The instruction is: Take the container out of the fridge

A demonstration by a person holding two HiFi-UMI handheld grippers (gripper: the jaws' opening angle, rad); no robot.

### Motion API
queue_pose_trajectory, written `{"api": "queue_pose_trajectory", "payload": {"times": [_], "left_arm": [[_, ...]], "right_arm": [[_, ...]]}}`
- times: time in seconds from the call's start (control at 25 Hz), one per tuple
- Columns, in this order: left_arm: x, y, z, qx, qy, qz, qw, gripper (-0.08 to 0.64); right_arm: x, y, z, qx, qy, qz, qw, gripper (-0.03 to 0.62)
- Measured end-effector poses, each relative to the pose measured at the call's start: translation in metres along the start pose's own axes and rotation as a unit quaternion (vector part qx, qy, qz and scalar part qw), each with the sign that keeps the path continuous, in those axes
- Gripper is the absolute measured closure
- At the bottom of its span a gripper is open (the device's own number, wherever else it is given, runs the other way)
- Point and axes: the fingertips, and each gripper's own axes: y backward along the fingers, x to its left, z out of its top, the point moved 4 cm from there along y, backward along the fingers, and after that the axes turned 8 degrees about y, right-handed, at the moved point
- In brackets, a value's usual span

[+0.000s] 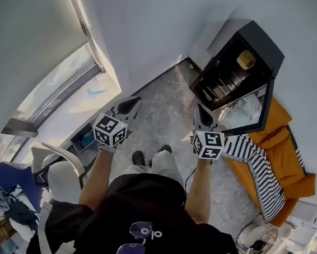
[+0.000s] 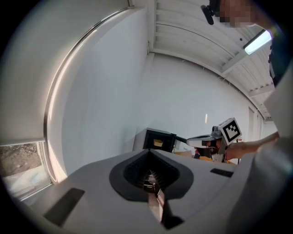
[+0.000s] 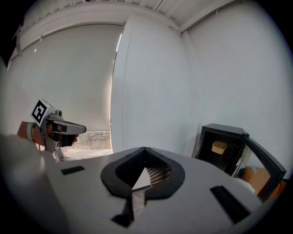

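Inside, the small pale-yellow tub-shaped container is sitting on the top shelf of a black mini fridge. Its glass door is standing open. The lower shelves are lying in shadow, too dark to read.

The left gripper and right gripper are hovering well apart from the fridge, each with its jaws pressed together on nothing.

An orange sofa is carrying a black-and-white striped blanket just beside the door, and a white office chair is being cut off lower left. Grey marbled floor is running between white walls.
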Motion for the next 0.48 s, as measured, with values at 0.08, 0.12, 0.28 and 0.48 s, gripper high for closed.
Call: {"api": "queue_pose_trajectory", "payload": {"times": [0.08,0.12,0.28,0.48], "left_arm": [[0.005,-0.025,0.005,0.008,-0.006,-0.013,0.9999,0.560],[0.007,-0.038,0.008,0.012,-0.011,-0.020,0.9997,0.560],[0.020,-0.099,0.024,0.017,-0.033,-0.048,0.9981,0.560],[0.052,-0.192,0.045,0.028,-0.046,-0.083,0.9951,0.560]], "right_arm": [[-0.016,-0.015,-0.001,0.001,-0.006,-0.013,1.000,0.591],[-0.024,-0.022,-0.002,0.000,-0.011,-0.020,1.000,0.591],[-0.064,-0.060,-0.002,-0.005,-0.022,-0.049,0.999,0.591],[-0.131,-0.116,0.007,-0.020,-0.047,-0.105,0.993,0.591]]}}
